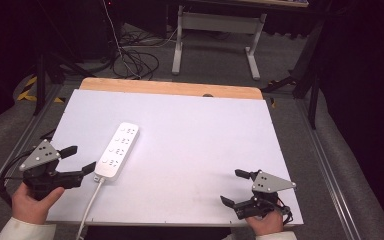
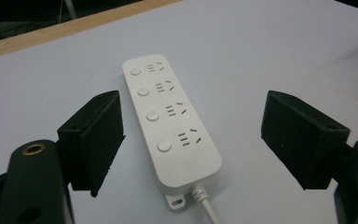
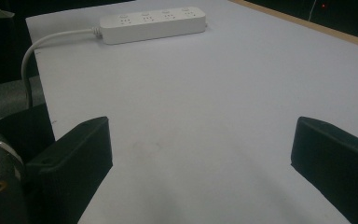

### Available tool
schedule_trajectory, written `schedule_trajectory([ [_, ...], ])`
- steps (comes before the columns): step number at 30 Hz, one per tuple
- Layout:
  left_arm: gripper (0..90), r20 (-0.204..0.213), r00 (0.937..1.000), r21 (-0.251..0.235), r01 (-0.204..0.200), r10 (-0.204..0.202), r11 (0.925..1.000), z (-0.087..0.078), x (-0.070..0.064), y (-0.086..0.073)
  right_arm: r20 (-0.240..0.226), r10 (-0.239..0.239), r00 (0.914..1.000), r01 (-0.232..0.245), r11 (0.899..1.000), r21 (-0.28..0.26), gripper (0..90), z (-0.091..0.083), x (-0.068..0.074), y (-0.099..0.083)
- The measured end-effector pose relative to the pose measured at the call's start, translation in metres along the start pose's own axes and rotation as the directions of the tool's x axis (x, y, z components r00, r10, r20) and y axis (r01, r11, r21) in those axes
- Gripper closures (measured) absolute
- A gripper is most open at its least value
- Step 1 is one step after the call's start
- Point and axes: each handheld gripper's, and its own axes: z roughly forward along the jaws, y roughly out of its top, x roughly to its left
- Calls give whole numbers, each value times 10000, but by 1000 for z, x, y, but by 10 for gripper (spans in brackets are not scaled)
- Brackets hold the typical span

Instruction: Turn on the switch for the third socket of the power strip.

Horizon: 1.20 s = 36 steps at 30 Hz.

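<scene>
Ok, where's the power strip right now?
In the high view the power strip lies on the white table's left half, just ahead of the open left tool, untouched.

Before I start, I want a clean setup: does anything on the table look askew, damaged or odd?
Nothing stands out. The white power strip lies flat on the table, angled a little, all its sockets empty, and its cord runs off the near edge. The left gripper and right gripper are open and hold nothing.
</scene>
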Motion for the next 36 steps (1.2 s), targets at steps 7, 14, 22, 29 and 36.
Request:
schedule_trajectory([
  [7,238,1,9999,214,-160,160,9996,11,4,12,-61,27,10000,-27,10000,-13,56,0,0,0],
  [14,261,108,9999,527,41,-47,9986,22,10,19,-74,16,10000,-16,10000,-23,56,0,0,0],
  [22,313,-204,9998,802,-65,82,9968,37,14,27,-68,-19,10000,19,10000,-4,56,0,0,0],
  [29,413,-219,9997,1017,-49,72,9948,50,15,31,-71,-30,10000,30,10000,8,58,0,0,0],
  [36,540,-17,9987,1066,517,-518,9930,58,20,33,-81,-108,9999,107,9999,-62,60,-1,1,0],
])
